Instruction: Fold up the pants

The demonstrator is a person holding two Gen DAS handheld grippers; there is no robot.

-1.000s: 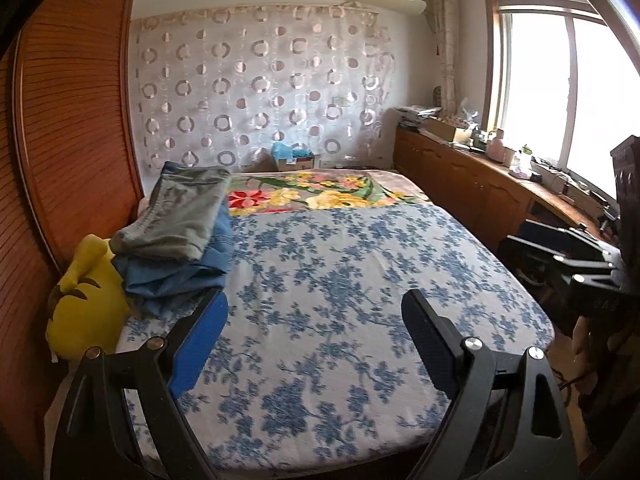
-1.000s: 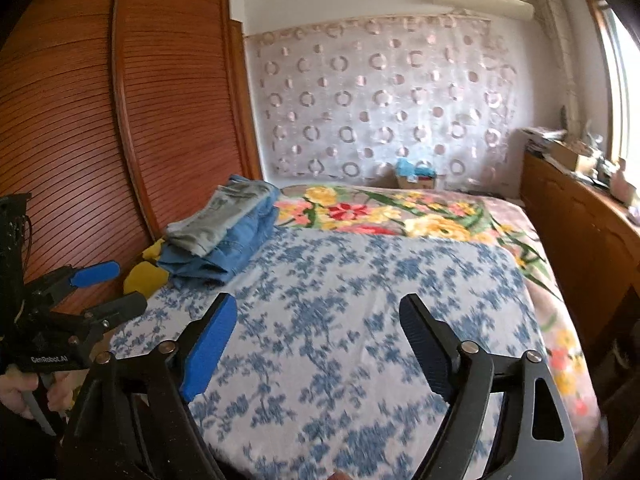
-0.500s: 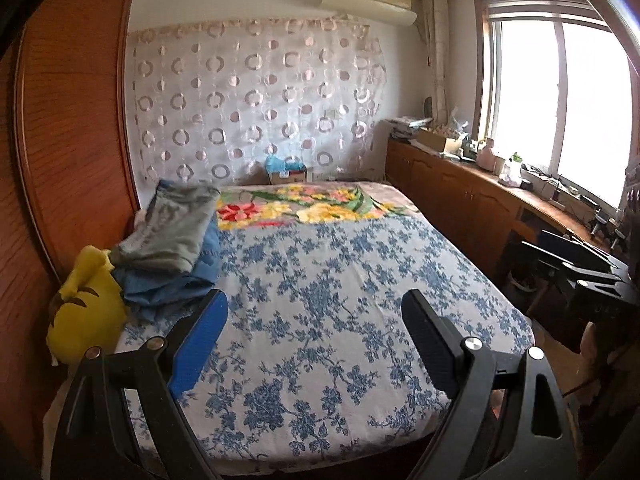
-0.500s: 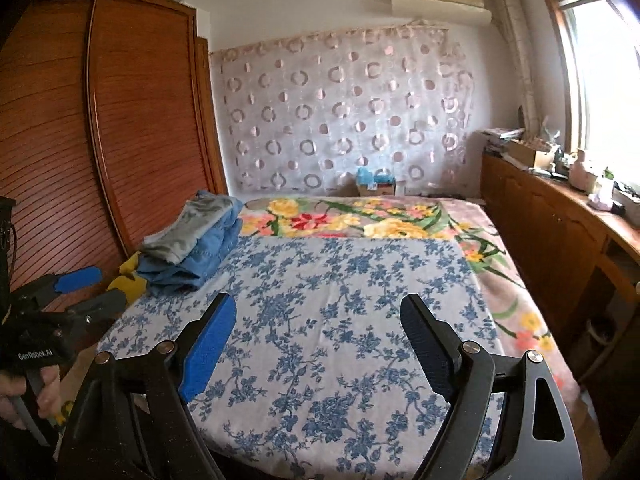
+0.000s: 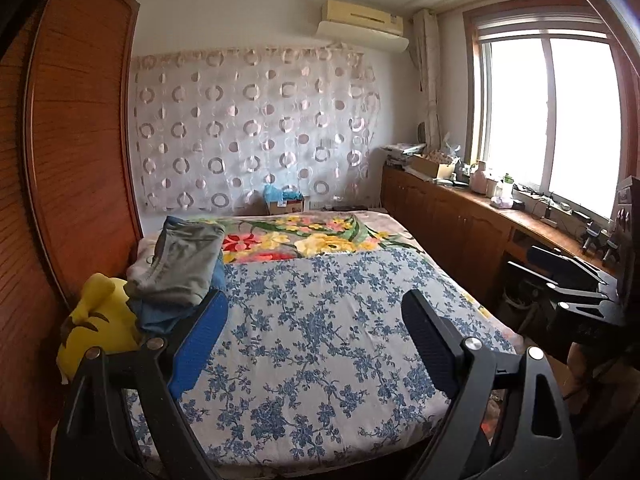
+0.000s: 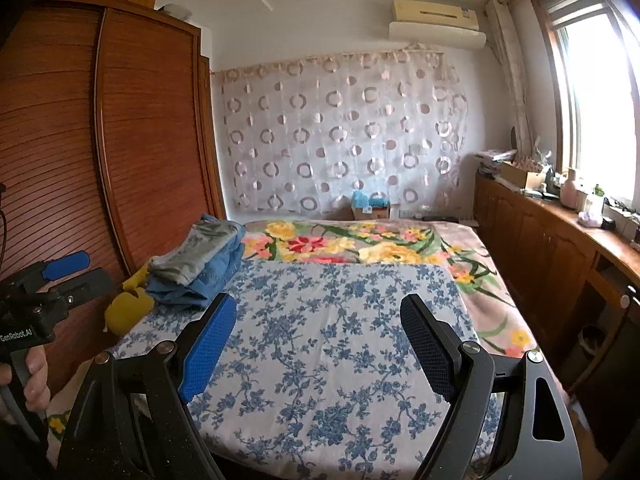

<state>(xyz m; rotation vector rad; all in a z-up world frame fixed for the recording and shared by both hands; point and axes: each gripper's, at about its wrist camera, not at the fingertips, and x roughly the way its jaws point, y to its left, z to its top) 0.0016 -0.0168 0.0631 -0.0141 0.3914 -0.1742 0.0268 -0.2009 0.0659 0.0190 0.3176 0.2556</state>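
Left gripper (image 5: 314, 320): held above the near end of the bed, pointing slightly down along it; jaws spread wide with nothing between them, only the bedspread showing in the gap.
Right gripper (image 6: 316, 324): also over the near end of the bed, jaws wide apart and empty; in the left wrist view it shows at the right edge of the frame, off the bed's side.
Hand (image 6: 34, 376): seen in the right wrist view at the far left, wrapped round the left gripper's handle.
Pants (image 5: 180, 268): folded grey-green pair lying on top of a folded blue garment (image 5: 160, 314), the two stacked at the left edge of the bed near the wardrobe; well apart from both sets of jaws, touched by neither.
Yellow plush toy (image 5: 94, 320): just beside the stack, on its near side, against the wardrobe.
Bed (image 5: 320, 320): covered by a blue-flowered white spread, with a bright floral blanket (image 5: 304, 236) across the far end.
Wardrobe (image 6: 132, 140): wooden slatted doors along the left side of the bed.
Worktop (image 5: 532, 220): wooden cabinet run under the window, carrying boxes, bottles and small clutter.
Far wall: sheer curtain (image 5: 256, 132) with ring pattern, an air conditioner (image 5: 362, 26) above it, a cardboard box (image 5: 286, 204) on the floor behind the bed.
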